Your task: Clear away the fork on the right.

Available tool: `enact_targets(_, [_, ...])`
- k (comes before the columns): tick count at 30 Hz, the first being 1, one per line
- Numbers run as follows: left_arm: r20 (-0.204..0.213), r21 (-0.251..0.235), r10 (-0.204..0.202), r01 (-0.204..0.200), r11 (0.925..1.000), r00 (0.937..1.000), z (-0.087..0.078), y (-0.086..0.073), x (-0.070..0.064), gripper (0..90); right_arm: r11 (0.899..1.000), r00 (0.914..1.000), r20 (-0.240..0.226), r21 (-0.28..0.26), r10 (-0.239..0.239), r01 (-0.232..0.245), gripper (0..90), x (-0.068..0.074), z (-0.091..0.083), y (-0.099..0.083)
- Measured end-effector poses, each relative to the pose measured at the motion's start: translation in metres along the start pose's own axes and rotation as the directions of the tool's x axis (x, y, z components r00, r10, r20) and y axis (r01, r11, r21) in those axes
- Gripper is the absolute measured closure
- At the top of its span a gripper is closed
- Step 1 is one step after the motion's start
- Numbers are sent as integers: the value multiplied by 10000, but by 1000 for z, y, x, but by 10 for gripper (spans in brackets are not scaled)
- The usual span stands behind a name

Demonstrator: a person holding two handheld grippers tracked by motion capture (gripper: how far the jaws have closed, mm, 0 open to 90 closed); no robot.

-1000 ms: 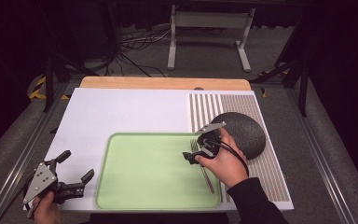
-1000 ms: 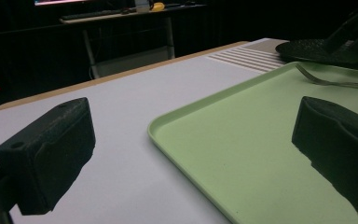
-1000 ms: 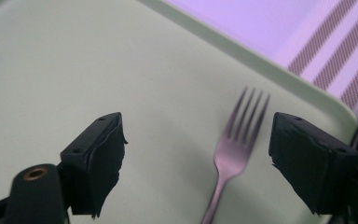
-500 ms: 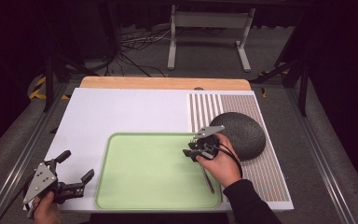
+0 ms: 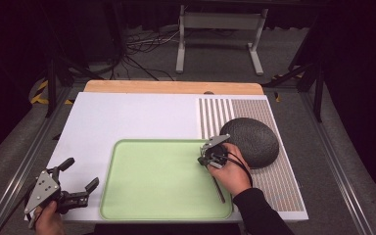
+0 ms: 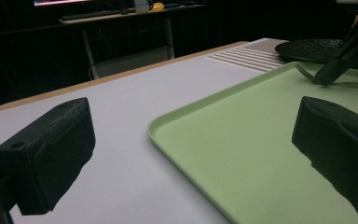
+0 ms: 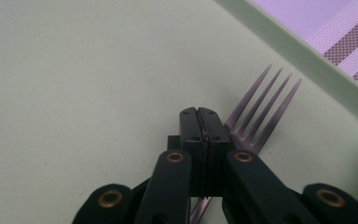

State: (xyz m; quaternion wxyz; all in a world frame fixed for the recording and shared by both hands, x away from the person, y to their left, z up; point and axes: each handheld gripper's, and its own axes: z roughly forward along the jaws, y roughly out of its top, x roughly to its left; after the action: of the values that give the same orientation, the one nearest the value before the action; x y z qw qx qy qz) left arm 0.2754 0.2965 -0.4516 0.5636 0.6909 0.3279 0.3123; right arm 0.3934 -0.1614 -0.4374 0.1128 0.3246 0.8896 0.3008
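Right gripper (image 7: 199, 114) has its jaws clamped on the fork (image 7: 261, 105) low over the green tray (image 5: 152, 181), near its right rim, so I'd lower it flat before releasing, left gripper (image 5: 78, 188) idling open.

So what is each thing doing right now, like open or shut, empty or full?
Left gripper: open, jaws wide apart, held at the table's near left corner.
Right gripper: jaws shut; whether they pinch the fork is hard to tell.
Fork: lying on the tray near its right edge, tines pointing away from the person.
Green tray: flat on the table, empty apart from the fork.
Dark bowl: upside down on the striped mat.
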Motion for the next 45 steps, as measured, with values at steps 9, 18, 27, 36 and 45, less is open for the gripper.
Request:
enact_targets(9, [-18, -5, 17, -17, 10000, 10000, 0, 0, 0, 0, 9999, 9997, 198, 102, -130, 128, 900, 0, 2, 0])
enact_targets(18, [-20, -7, 1, -1, 10000, 10000, 0, 0, 0, 0, 9999, 9990, 451, 133, 1, -7, 900, -5, 1, -1])
enact_targets(27, [-23, 2, 17, -17, 10000, 10000, 0, 0, 0, 0, 9996, 9975, 665, 143, 225, -235, 900, -11, -3, -5])
enact_targets(36, [13, 34, 18, -19, 10000, 10000, 0, 0, 0, 0, 9989, 9958, 796, 120, 448, -459, 900, -17, -6, -9])
enact_targets(45, [10, -11, 14, -14, 10000, 10000, 0, 0, 0, 0, 9980, 9944, 874, 149, 601, -617, 900, -21, -9, -12])
